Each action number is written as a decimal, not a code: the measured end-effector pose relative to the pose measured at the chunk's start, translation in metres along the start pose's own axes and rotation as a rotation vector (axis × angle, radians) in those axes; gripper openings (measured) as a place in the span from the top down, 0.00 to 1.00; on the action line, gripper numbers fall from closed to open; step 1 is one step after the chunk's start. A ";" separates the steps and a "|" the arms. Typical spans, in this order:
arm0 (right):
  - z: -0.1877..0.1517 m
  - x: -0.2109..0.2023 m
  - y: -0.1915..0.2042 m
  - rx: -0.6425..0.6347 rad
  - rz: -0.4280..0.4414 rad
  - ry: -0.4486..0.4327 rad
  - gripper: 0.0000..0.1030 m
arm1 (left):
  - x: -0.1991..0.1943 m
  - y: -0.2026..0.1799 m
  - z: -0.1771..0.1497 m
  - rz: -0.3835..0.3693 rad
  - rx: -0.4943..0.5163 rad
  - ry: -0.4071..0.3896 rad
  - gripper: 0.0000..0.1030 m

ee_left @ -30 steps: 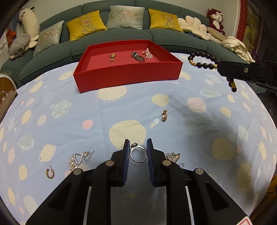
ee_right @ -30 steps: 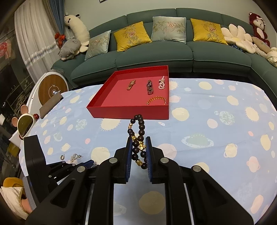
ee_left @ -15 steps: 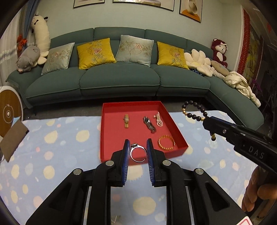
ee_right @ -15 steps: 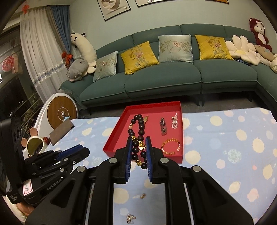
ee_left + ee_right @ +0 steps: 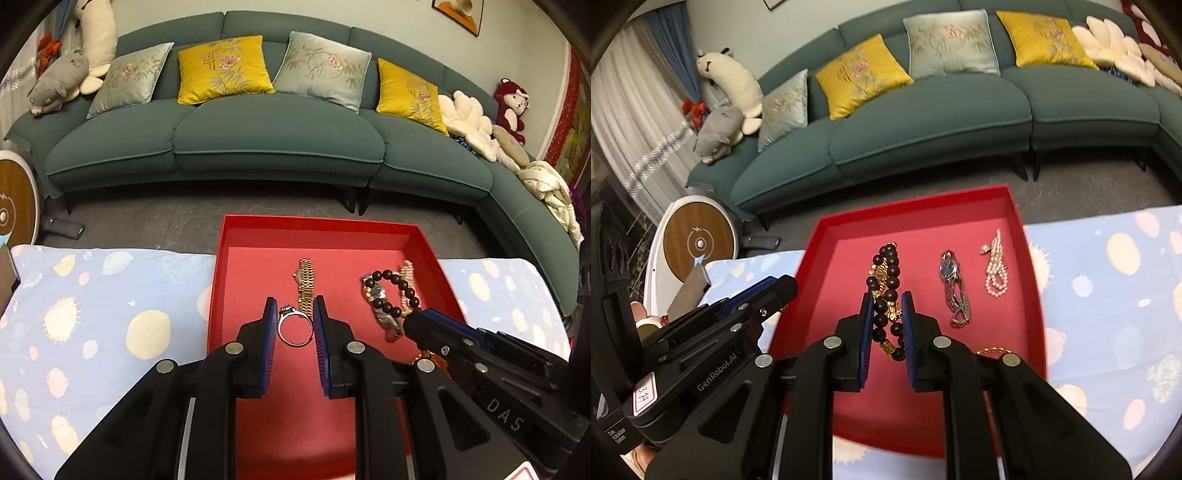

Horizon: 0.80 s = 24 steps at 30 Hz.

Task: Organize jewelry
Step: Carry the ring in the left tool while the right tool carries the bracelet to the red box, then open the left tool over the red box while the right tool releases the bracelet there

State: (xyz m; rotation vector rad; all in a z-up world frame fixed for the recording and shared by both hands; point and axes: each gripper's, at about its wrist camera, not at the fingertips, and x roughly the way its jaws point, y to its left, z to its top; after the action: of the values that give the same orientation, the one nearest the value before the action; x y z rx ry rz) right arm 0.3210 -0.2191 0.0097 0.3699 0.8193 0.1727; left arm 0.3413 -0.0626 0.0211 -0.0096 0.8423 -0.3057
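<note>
My left gripper (image 5: 295, 314) is shut on a silver ring (image 5: 294, 327) and hangs over the red tray (image 5: 314, 226). A gold watch (image 5: 306, 282) lies on the tray floor just beyond the ring. My right gripper (image 5: 887, 308) is shut on a dark bead bracelet (image 5: 886, 291) with gold charms, also above the red tray (image 5: 916, 201). In the right wrist view a silver watch (image 5: 953, 288), a pearl piece (image 5: 995, 269) and part of a gold bangle (image 5: 991, 350) lie in the tray. The right gripper (image 5: 419, 319) shows at the left wrist view's right side, the left gripper (image 5: 775, 288) at the right wrist view's left.
The tray sits at the far edge of a table covered with a blue planet-print cloth (image 5: 110, 317). Beyond it is grey floor and a green sofa (image 5: 273, 140) with cushions and plush toys. A round wooden-faced device (image 5: 698, 243) stands at the left.
Both grippers have travelled forward from the middle of the table to above the red tray, each still holding its piece. The loose jewelry on the cloth has dropped out of view.
</note>
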 end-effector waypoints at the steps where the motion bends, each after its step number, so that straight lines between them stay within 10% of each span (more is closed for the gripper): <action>1: 0.000 0.006 0.000 0.001 -0.002 0.005 0.86 | 0.006 0.000 0.000 0.005 -0.002 0.006 0.84; 9: 0.001 0.004 0.002 -0.004 -0.001 -0.048 0.65 | 0.008 0.019 0.000 0.006 -0.102 0.013 0.62; 17: -0.012 -0.127 0.020 -0.116 0.001 -0.220 0.52 | -0.109 0.035 -0.003 -0.029 -0.089 -0.109 0.59; 24: -0.087 -0.209 0.030 -0.201 -0.078 -0.236 0.49 | -0.185 0.029 -0.062 0.015 -0.022 -0.106 0.54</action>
State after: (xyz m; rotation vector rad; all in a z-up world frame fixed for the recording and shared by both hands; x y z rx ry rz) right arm 0.1155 -0.2299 0.1093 0.1646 0.5767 0.1339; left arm 0.1884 0.0219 0.1114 -0.0395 0.7403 -0.2790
